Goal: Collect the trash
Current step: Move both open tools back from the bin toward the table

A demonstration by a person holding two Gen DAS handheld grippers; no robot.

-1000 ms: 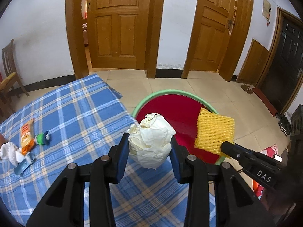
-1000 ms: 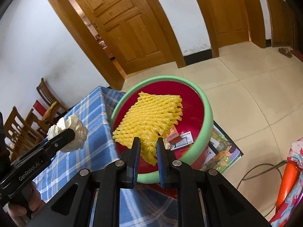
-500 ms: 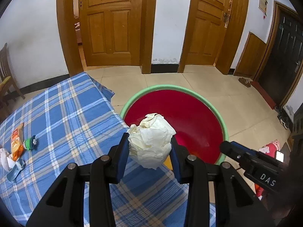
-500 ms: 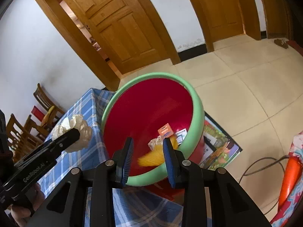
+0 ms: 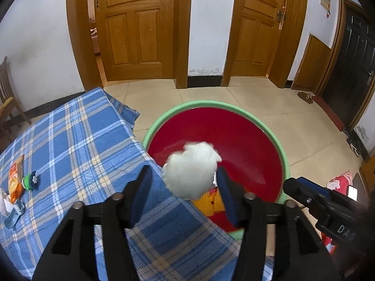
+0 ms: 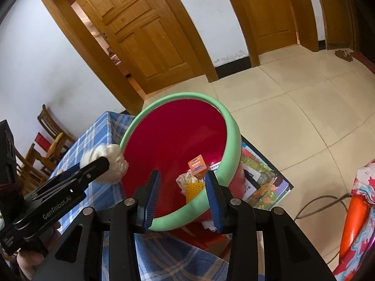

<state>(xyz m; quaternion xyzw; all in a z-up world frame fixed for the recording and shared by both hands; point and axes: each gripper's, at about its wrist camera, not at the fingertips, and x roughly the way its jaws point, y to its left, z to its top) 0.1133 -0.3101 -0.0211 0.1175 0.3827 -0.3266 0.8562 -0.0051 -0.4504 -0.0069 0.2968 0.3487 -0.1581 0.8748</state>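
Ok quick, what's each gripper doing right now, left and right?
Left gripper: open, jaws just widened, paper ball between them, not gripped.
Right gripper: open, jaws just widened, nothing between them.

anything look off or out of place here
The white paper wad is blurred, loose between the left gripper's just-opened fingers over the red bin. Wrappers remain on the blue checked tablecloth.

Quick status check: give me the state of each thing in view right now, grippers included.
left gripper: open, jaws just widened
paper ball: blurred, between the left jaws at the basin's rim
right gripper: open, empty, jaws just widened
yellow foam net: inside the basin
basin: tilted, holds trash
snack wrapper: on the table
left door: ajar
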